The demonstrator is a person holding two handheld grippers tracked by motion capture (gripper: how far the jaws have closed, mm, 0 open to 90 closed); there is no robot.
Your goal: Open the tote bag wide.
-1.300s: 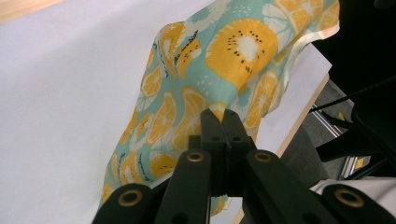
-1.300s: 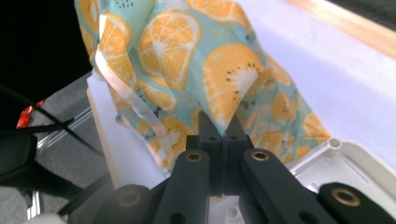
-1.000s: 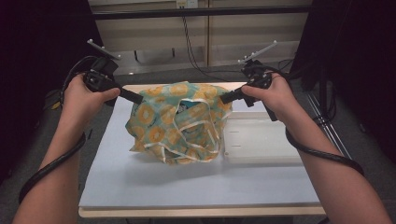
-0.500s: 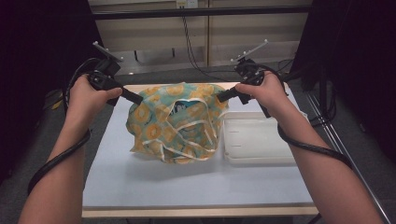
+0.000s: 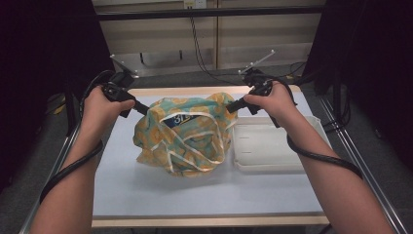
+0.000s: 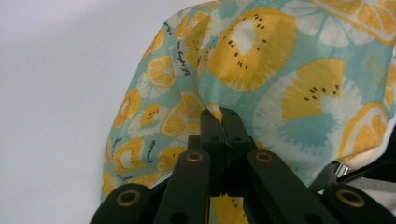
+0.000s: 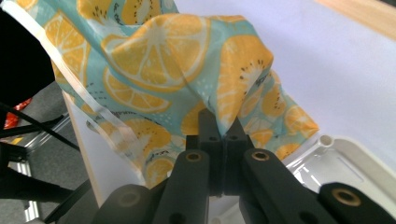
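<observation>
A teal cloth bag (image 5: 182, 139) printed with orange and kiwi slices hangs bunched between my two grippers, its lower folds resting on the white table (image 5: 122, 190). My left gripper (image 5: 146, 110) is shut on the bag's left upper edge; in the left gripper view the black jaws (image 6: 223, 116) pinch a fold of the bag (image 6: 280, 70). My right gripper (image 5: 229, 108) is shut on the bag's right upper edge, and the right gripper view shows its jaws (image 7: 222, 119) closed on the fabric (image 7: 154, 60). A dark label shows inside the bag's mouth.
A white plastic tray (image 5: 272, 146) lies on the table just right of the bag, its corner (image 7: 336, 158) below my right gripper. Metal frame rails run along both table sides. Cables trail from each gripper along the forearms.
Both grippers have come down a little with the bag, which has settled lower onto the table and sagged into a rounder heap.
</observation>
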